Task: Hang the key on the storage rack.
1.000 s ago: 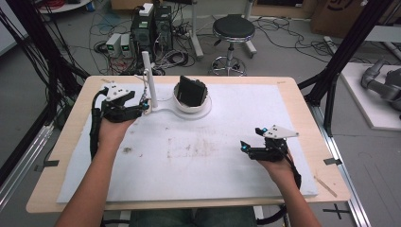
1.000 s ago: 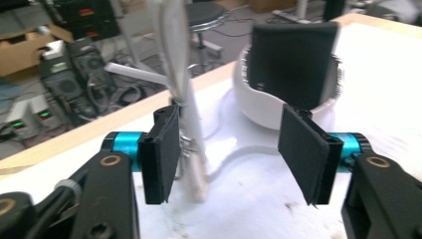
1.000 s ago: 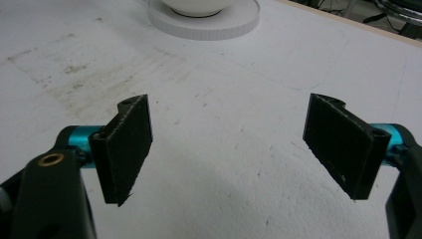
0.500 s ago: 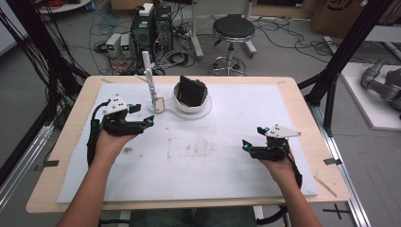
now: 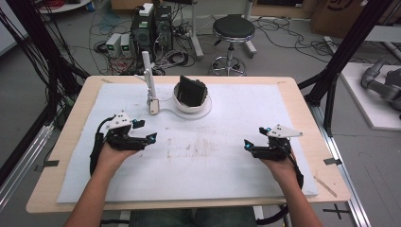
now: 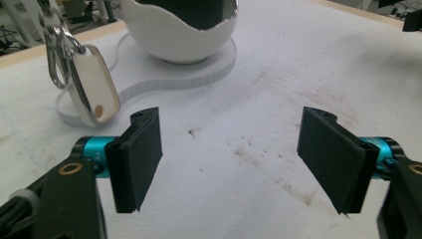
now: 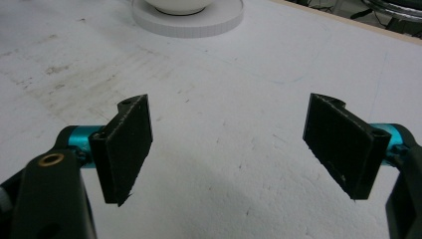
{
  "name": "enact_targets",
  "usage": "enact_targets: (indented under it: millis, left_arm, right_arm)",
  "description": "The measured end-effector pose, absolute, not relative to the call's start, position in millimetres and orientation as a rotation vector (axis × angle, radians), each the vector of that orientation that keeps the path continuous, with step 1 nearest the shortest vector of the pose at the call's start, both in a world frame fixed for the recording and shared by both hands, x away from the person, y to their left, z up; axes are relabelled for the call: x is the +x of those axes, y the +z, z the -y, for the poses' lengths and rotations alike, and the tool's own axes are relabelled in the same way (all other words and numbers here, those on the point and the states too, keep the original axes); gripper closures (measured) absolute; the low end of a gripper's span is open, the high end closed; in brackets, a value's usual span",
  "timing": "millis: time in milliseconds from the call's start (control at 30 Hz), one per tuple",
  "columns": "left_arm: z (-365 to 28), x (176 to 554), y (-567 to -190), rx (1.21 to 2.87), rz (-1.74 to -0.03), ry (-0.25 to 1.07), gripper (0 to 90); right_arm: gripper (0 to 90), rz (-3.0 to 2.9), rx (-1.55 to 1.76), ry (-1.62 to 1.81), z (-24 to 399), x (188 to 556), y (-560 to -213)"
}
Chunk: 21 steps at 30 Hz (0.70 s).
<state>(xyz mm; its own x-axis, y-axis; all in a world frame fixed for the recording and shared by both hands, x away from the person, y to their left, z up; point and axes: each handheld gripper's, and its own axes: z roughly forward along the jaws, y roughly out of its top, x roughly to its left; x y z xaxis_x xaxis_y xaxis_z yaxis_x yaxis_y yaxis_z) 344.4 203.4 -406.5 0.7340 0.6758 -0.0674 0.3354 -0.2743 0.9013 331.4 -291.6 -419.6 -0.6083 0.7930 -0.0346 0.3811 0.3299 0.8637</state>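
Resting low over the white mat (image 5: 208,165) that covers the bench (image 5: 302,101), both grippers sit empty, and the layout suggests the work with the stand at the far side is either finished or paused. The left gripper (image 5: 150,137) lies in the person's left hand near the mat's left half, pointing toward the middle; its jaws have just been opening and now stand spread wide, with nothing between them but stained mat, as the left gripper view confirms. Ahead of it, just beyond the left jaw in that view, hangs a white key fob (image 6: 94,89) on a metal clip, dangling from the slim white post (image 5: 147,71) so that it swings free rather than lying flat. Next to the post a white bowl-shaped holder (image 5: 187,101) stands on a round white base (image 5: 201,113) joined to the post's foot; a black boxy object (image 5: 192,91) sits tilted inside it, cradled by the cut-away rim, probably so that it stays put and can be lifted out from above. The right gripper (image 5: 247,144) waits well apart on the right half of the mat, its jaws likewise spread with bare mat between them, far from the stand. Judging from the pose, the left hand is the nearer one to the fob and the holder, while the right stays parked out of the way.
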Motion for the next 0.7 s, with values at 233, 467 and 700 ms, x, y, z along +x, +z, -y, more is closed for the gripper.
enact_targets:
  millis: [233, 467, 700]
  left_arm:
    - [-202, 339, -419, 1.918, -0.722, 0.349, 22.8]
    - [-197, 340, -424, 1.937, -0.732, 0.332, 22.7]
    - [-201, 339, -423, 1.917, -0.749, 0.340, 22.7]
  right_arm:
    - [19.7, -2.143, 1.047, 1.200, 296, 333, -422]
    - [19.7, -2.157, 1.049, 1.190, 296, 334, -425]
    - [19.7, -2.163, 1.045, 1.181, 294, 334, -426]
